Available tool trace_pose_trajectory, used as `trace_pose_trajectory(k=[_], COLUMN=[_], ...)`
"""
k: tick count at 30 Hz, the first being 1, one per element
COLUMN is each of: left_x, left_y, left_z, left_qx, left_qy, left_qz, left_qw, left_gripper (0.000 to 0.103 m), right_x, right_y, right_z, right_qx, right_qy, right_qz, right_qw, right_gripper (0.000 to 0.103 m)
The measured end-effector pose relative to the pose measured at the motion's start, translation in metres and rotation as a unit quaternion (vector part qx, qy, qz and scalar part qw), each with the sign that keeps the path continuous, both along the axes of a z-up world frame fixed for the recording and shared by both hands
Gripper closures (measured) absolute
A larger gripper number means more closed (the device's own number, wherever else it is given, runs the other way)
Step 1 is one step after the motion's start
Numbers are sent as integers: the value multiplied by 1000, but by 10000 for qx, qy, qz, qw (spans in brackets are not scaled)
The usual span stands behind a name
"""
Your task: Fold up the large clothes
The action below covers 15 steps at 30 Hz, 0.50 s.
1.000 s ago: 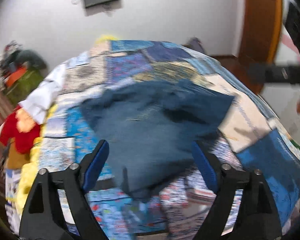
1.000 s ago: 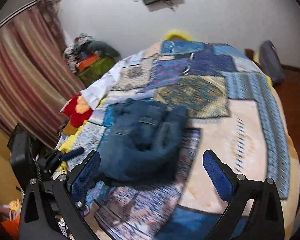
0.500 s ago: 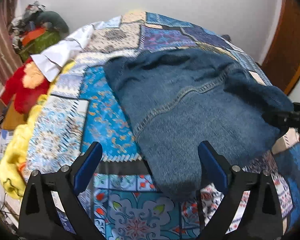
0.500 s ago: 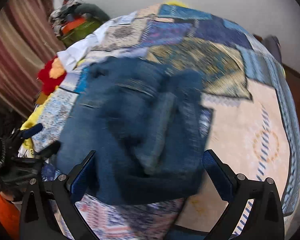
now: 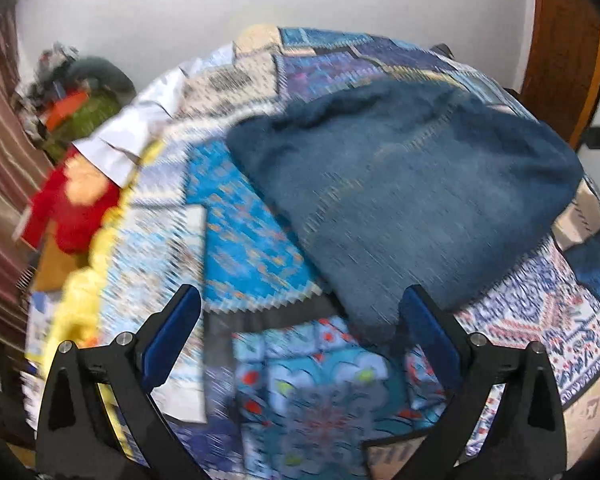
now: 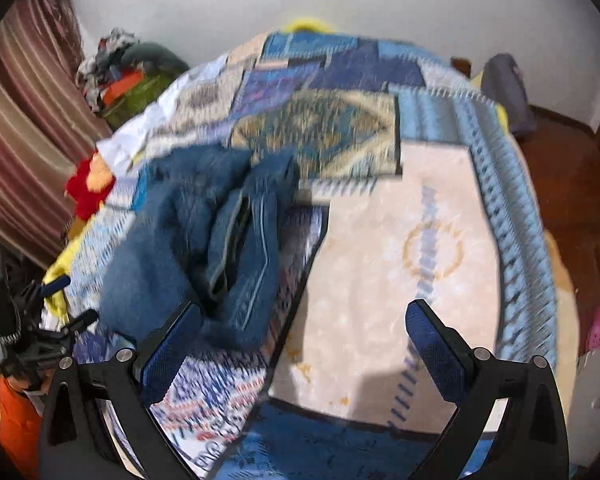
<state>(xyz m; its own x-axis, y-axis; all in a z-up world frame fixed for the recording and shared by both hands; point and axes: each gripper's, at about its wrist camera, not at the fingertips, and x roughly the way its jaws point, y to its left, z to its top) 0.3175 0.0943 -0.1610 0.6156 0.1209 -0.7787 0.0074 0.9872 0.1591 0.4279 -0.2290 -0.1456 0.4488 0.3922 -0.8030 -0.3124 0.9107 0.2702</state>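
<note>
No containers in view; left gripper (image 5: 300, 330) wide, nothing between its fingers; right gripper (image 6: 304, 338) wide too, holding nothing; folded jeans (image 5: 404, 200) lie on the patchwork bedspread (image 5: 256, 248), ahead of the left gripper toward its right finger, ahead-left of the right gripper; both views motion-blurred, denim seams hard to read; red soft toy (image 5: 70, 208) at far left bed edge.

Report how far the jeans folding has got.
Done: the jeans lie on the patchwork bedspread as a compact bundle, layers stacked, so at least one fold looks made. In hand: nothing; the left gripper and right gripper both stand open, clear of the denim. Left: the bundle looks lumpy, so probably flattening or a final fold.
</note>
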Motion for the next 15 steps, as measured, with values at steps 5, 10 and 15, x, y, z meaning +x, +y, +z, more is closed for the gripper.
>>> trace_pose_trajectory(k=[5,10,15], left_x=[38,101,169], left_y=[17,24,37], left_z=[24,24,-6], left_qx=[-50,-321,-975], left_qy=[-241,-171,326], left_qz=[173,124,345], left_qw=[9995,9993,9941], left_gripper=[1,1,1], right_x=[28,58,94], right_y=[34,98,144], right_z=[24,21,-14], right_qx=[219,52,-347], right_qy=[-127,-189,170], right_qz=[345,1013,1455], right_qw=[9991,9947,9886], right_gripper=[1,1,1])
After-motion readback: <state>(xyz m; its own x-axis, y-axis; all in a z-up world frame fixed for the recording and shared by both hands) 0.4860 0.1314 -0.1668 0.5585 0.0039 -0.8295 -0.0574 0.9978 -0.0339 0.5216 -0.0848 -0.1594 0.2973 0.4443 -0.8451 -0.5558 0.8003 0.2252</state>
